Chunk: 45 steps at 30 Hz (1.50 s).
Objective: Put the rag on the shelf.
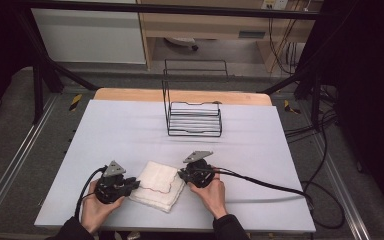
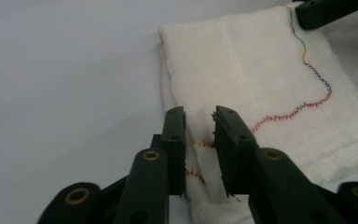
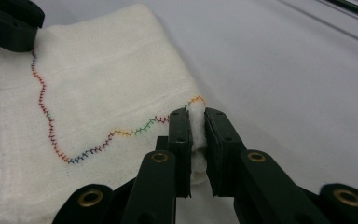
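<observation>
A: Where is the cloth?

B: The folded white cloth [image 1: 158, 185], with its multicoloured stitched line, lies on the desk [image 1: 130, 130] near its near edge, between my two hands.

A: Left hand-held gripper [image 2: 199, 140]?

B: Jaws parted a little over the cloth's left edge, a gap on both sides, not pinching.

A: Right hand-held gripper [image 3: 197, 135]?

B: Nearly closed, clamping the cloth's right corner. A wire rack [image 1: 194, 117] stands far behind.

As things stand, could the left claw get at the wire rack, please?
Probably yes: the left claw sits by the cloth, and the table between it and the rack lies bare.
</observation>
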Motion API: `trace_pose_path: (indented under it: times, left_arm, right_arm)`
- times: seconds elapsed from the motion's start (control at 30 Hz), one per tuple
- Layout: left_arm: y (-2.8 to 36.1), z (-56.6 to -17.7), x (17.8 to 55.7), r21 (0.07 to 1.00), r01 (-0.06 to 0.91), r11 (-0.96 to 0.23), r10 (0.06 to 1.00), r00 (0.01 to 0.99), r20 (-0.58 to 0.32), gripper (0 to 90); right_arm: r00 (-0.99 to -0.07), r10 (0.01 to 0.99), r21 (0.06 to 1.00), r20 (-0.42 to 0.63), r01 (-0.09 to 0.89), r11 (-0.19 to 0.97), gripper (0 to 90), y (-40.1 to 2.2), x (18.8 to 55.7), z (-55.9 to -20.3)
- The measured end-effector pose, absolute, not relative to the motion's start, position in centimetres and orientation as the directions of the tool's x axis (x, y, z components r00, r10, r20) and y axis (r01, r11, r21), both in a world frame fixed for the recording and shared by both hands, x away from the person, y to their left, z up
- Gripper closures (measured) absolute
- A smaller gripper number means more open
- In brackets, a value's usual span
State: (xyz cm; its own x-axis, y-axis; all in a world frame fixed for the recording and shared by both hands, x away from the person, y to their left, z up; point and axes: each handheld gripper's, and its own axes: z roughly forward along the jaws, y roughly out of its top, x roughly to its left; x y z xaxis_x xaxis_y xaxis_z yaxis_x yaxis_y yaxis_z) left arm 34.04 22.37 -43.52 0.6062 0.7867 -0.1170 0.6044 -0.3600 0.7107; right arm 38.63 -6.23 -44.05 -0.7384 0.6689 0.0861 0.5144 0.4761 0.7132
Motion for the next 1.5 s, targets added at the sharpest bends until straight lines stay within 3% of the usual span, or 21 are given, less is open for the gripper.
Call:
trace_pose_path:
  times: [0.13, 0.27, 0.4, 0.53, 0.73, 0.93, 1.27, 1.37, 1.5]
  left_arm:
    - [22.3, -42.9, 34.8, 0.722, 0.585, -0.368, 0.785, 0.612, -0.096, 57.2]
    - [21.8, -42.3, 36.5, 0.715, 0.575, -0.397, 0.786, 0.616, -0.059, 42.6]
    - [21.3, -41.6, 38.2, 0.719, 0.581, -0.381, 0.782, 0.618, -0.085, 33.4]
    - [20.4, -41.5, 39.9, 0.712, 0.582, -0.392, 0.781, 0.620, -0.077, 29.7]
    - [19.4, -42.4, 41.4, 0.686, 0.609, -0.399, 0.788, 0.610, -0.083, 38.8]
    - [19.0, -43.1, 41.8, 0.675, 0.609, -0.418, 0.780, 0.621, -0.077, 51.4]
    - [18.7, -44.0, 41.9, 0.662, 0.622, -0.419, 0.765, 0.635, -0.112, 60.6]
    - [18.7, -44.1, 42.0, 0.655, 0.631, -0.416, 0.755, 0.641, -0.137, 69.0]
    - [18.6, -44.1, 41.9, 0.654, 0.633, -0.414, 0.755, 0.640, -0.141, 73.0]
  right_arm:
    - [-0.735, 0.669, 0.733, 0.112, 0.516, 0.444, 77.0, -6.7, 38.7, -44.3]
    - [-0.738, 0.662, 0.763, 0.132, 0.502, 0.407, 63.8, -7.6, 38.6, -43.3]
    - [-0.731, 0.665, 0.783, 0.150, 0.499, 0.372, 46.5, -8.9, 38.4, -42.4]
    - [-0.720, 0.676, 0.782, 0.158, 0.509, 0.360, 33.2, -10.5, 38.0, -42.3]
    - [-0.699, 0.694, 0.779, 0.172, 0.528, 0.339, 17.4, -13.3, 37.0, -43.1]
    - [-0.681, 0.709, 0.762, 0.180, 0.552, 0.337, 9.8, -15.0, 36.3, -44.4]
    - [-0.673, 0.712, 0.768, 0.202, 0.559, 0.311, 7.8, -15.2, 36.1, -44.5]
    - [-0.674, 0.708, 0.768, 0.208, 0.561, 0.308, 7.3, -15.1, 36.1, -44.5]
    - [-0.670, 0.709, 0.770, 0.219, 0.565, 0.296, 6.3, -15.1, 36.1, -44.5]
